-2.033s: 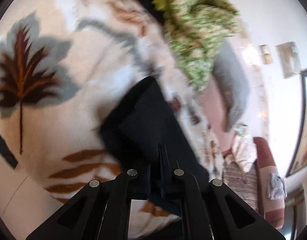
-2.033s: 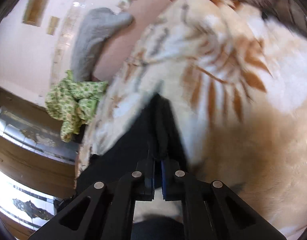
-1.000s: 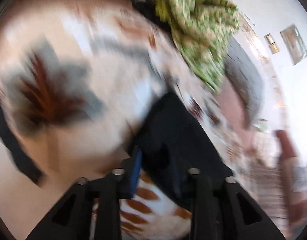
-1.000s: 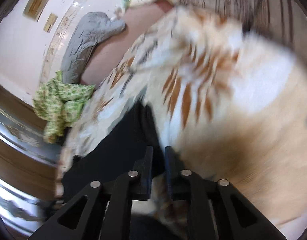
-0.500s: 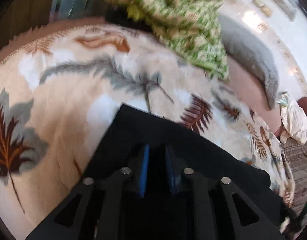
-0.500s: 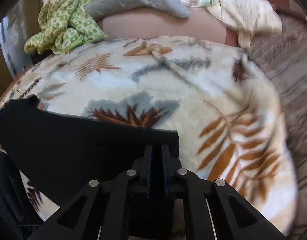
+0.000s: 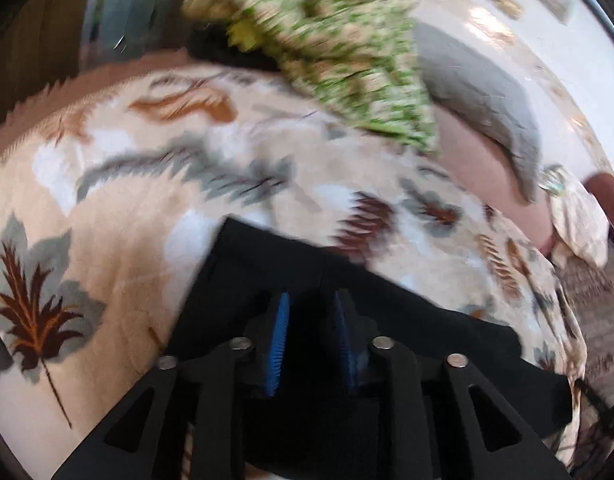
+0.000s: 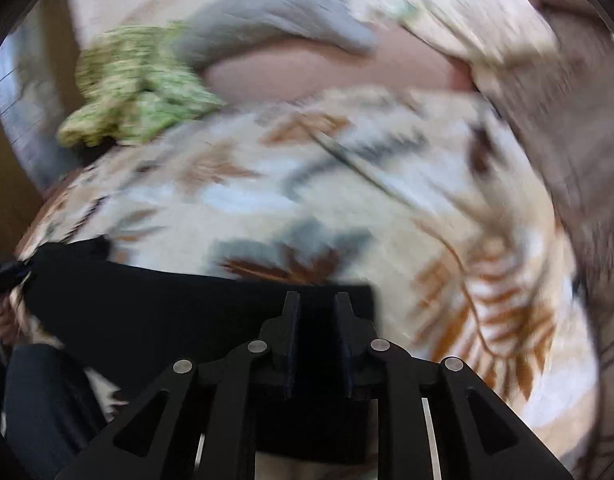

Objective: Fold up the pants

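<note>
The black pants (image 7: 347,288) lie spread along the near edge of a leaf-print blanket (image 7: 147,208). The left gripper (image 7: 309,336) hangs over their left end, jaws opening, pads off the cloth. The right gripper (image 8: 315,340) is over their right corner, jaws opening too. A green cloth (image 7: 347,40) sits at the blanket's far edge.

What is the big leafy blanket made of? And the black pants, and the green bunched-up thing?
The leafy blanket looks like soft plush fleece: its surface is fuzzy and matte. The black pants seem a smooth, thin woven or knit cloth, lying flat with crisp edges; blur hides the weave. The green cloth looks like light printed cotton, crumpled into soft folds.
</note>
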Demonstrator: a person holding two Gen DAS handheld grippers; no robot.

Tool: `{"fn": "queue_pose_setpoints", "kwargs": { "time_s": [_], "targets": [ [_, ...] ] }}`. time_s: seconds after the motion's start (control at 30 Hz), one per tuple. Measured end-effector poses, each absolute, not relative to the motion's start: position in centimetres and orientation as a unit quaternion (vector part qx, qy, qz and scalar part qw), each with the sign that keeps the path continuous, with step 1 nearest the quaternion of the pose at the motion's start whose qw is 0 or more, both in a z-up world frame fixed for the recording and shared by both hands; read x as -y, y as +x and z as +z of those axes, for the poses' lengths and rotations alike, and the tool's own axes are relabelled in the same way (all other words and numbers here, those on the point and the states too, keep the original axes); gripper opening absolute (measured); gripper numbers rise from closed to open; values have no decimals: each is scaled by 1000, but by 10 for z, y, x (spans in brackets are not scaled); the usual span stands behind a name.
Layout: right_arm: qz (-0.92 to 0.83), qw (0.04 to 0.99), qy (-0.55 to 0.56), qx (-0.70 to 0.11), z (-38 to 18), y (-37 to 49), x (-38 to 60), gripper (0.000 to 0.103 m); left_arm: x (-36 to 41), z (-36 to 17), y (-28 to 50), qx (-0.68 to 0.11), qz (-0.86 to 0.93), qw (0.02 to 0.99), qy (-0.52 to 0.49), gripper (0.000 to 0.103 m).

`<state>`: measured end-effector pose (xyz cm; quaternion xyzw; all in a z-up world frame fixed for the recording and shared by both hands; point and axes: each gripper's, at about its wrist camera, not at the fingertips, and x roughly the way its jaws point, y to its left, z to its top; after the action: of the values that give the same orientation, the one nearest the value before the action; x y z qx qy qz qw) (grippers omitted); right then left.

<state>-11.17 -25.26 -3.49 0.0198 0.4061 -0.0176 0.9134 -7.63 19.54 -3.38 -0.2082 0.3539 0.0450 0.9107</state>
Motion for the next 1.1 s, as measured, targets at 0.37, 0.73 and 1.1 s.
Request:
{"fn": "queue_pose_setpoints", "kwargs": {
  "time_s": [0.37,0.73,1.1],
  "targets": [
    [186,866,-94,-454,-49,-53,75,45,-25,-30,-32,-416,-135,899,-20,52],
    [190,842,-106,-494,-96,-39,58,58,-10,-58,-5,-472,-128,872,12,61],
    [66,912,84,-395,-23,-134,183,75,-10,-60,-8,-473,-140,870,1,74]
  ]
}}
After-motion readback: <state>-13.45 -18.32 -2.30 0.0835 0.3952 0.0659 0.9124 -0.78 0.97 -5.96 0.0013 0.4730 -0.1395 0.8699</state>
